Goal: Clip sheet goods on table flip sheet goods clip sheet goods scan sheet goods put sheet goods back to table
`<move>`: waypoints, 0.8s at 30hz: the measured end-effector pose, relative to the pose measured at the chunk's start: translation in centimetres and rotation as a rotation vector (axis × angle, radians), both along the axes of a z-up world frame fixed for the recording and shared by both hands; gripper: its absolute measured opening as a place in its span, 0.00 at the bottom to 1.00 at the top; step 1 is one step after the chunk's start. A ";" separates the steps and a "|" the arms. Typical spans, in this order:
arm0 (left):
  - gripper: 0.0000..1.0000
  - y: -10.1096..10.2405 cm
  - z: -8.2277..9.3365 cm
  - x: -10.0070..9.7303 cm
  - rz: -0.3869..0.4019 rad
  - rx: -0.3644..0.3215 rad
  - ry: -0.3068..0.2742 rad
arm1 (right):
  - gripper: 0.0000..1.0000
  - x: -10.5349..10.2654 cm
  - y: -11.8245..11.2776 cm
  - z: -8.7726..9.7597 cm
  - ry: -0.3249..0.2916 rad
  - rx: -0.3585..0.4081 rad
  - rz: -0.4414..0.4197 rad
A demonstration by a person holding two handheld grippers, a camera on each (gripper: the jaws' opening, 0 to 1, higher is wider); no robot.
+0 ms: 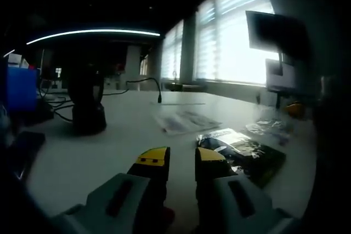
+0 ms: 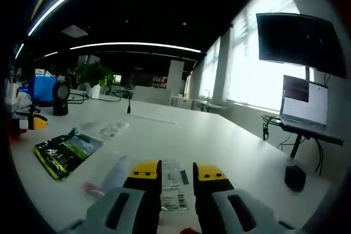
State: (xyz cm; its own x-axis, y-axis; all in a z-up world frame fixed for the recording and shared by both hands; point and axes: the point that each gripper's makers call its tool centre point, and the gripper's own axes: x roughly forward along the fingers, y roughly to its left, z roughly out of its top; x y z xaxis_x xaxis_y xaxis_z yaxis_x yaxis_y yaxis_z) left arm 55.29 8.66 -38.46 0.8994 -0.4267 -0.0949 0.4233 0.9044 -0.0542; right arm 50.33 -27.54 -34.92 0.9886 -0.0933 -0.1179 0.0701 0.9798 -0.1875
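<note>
White surface (image 2: 219,135) carries a green packet (image 2: 66,152). My left gripper (image 1: 181,160) and right gripper (image 2: 177,175) hold nothing, jaws apart.

Glossy, seemingly plastic green packet (image 2: 67,154) on smooth matt white table (image 2: 219,135).

In the left gripper view, the dark foil packet (image 1: 247,157) on the white table (image 1: 109,146) is partly covered at its near corner by the right jaw, and its print is too dim to read. Beyond that packet, the clear sachets (image 1: 186,120) are blurred. In the right gripper view, the clear labelled packet (image 2: 174,187) lies partly hidden behind the jaws; its label text is too small to read. Left of it, a translucent sachet (image 2: 112,179) is blurred.
</note>
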 end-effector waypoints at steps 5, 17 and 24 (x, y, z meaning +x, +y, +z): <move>0.12 0.0 0.0 0.0 0.001 0.002 -0.001 | 0.09 0.1 -0.4 -0.2 0.003 0.006 0.004; 0.12 0.1 0.1 -0.1 0.006 0.012 -0.005 | 0.00 0.3 0.1 -0.3 0.002 0.042 0.080; 0.12 0.1 0.1 -0.1 0.008 0.018 -0.008 | 0.00 0.5 0.5 0.1 -0.004 0.036 0.128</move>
